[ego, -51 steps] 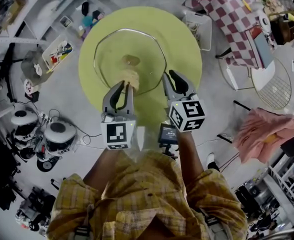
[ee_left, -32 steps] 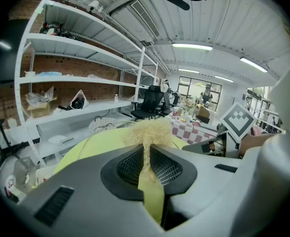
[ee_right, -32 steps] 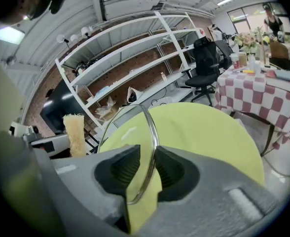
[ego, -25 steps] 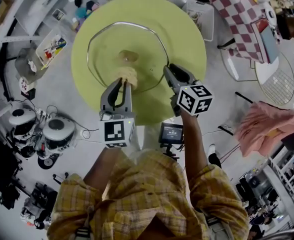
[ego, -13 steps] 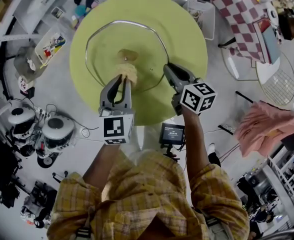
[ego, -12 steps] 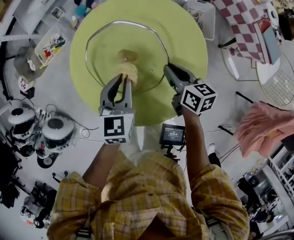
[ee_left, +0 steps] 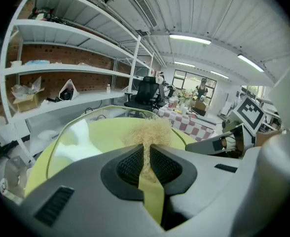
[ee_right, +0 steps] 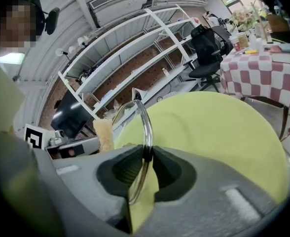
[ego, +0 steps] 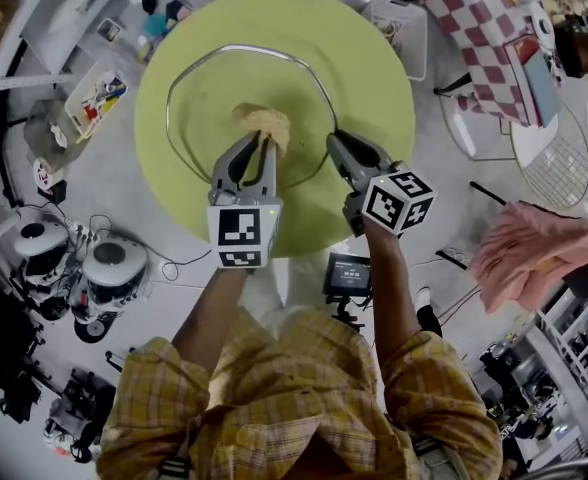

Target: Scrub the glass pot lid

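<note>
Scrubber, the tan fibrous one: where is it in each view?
Head view: scrubber near centre, over the glass lid, in the left gripper's tips.
Left gripper view: scrubber dead centre, pinched between the jaws.
Right gripper view: scrubber left of centre, left of the lid's metal rim.
Shared landmark: the round green table.

Under and ahead of your left gripper (ego: 260, 146) spreads the round yellow-green table (ego: 374, 68); the round metal-rimmed glass pot lid (ego: 199, 118) sits on it, right before that gripper.
</note>
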